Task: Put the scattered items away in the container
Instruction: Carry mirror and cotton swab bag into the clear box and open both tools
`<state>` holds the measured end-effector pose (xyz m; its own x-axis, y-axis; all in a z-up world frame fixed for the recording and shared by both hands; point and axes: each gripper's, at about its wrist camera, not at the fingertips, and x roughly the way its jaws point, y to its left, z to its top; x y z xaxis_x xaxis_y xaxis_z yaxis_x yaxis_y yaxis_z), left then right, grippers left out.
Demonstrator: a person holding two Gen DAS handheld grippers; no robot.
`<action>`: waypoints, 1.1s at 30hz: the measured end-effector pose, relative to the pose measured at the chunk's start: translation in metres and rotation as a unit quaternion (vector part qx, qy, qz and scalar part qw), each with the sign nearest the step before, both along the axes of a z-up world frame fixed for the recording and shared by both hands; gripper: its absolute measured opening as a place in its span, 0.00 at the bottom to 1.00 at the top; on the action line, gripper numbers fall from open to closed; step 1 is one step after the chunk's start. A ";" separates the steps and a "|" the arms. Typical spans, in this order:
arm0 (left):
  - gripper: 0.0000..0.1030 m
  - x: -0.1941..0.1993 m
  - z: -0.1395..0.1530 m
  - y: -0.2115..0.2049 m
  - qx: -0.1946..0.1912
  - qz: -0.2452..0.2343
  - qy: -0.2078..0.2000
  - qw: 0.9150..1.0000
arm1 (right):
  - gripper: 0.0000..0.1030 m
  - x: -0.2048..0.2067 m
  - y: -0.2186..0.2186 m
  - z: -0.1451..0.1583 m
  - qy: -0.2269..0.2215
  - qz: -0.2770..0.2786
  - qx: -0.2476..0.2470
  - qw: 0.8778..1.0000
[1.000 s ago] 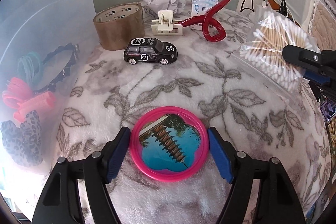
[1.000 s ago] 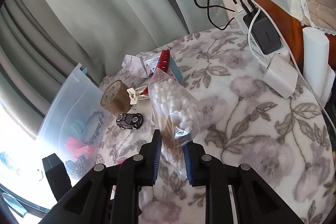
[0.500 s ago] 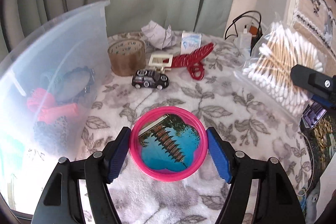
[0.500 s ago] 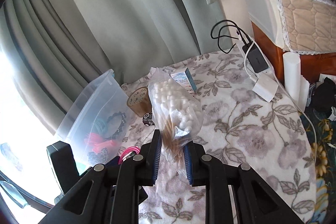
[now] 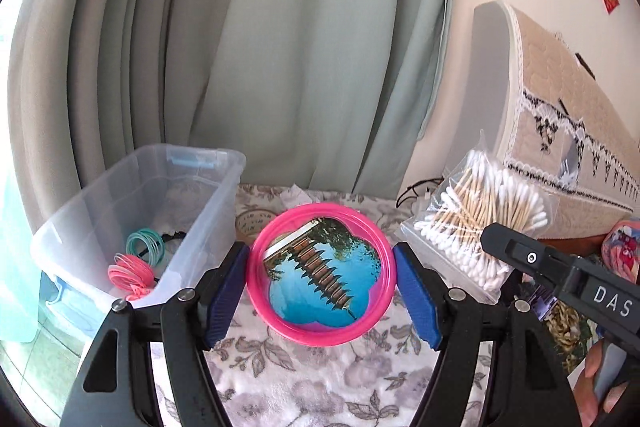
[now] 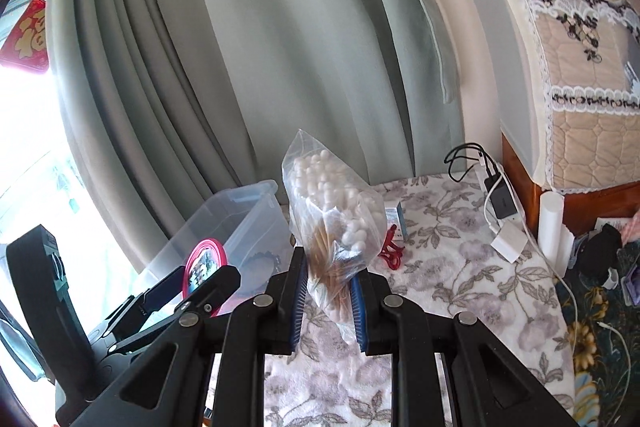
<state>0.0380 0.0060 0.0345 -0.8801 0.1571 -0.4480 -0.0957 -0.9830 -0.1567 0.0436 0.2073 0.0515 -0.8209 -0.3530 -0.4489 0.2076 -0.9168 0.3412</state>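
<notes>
My left gripper (image 5: 322, 277) is shut on a round pink-rimmed mirror (image 5: 322, 273) with a pagoda picture, held up above the floral cloth. My right gripper (image 6: 329, 291) is shut on a clear bag of cotton swabs (image 6: 334, 215), also lifted; the same bag of cotton swabs (image 5: 480, 215) shows at the right of the left wrist view. The clear plastic container (image 5: 140, 203) stands to the left, holding teal and pink hair ties (image 5: 138, 259) and a dark item. In the right wrist view the container (image 6: 244, 223) sits left of the bag, with the mirror (image 6: 204, 271) in front of it.
A tape roll (image 5: 254, 223) and crumpled paper (image 5: 294, 195) lie behind the mirror. A red hair claw (image 6: 391, 247), a small box (image 6: 396, 221), chargers and cables (image 6: 500, 211) lie on the floral cloth (image 6: 460, 275). Curtains hang behind. A covered cabinet (image 6: 580, 67) stands right.
Both grippers have risen well above the cloth with the mirror and swab bag held. The views tilted up, so the container now sits lower left and most scattered items are hidden.
</notes>
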 end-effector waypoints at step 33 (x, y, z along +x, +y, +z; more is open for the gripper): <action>0.72 0.058 0.065 -0.155 0.094 0.139 0.086 0.982 | 0.22 0.001 -0.167 0.061 0.064 0.156 0.045 0.985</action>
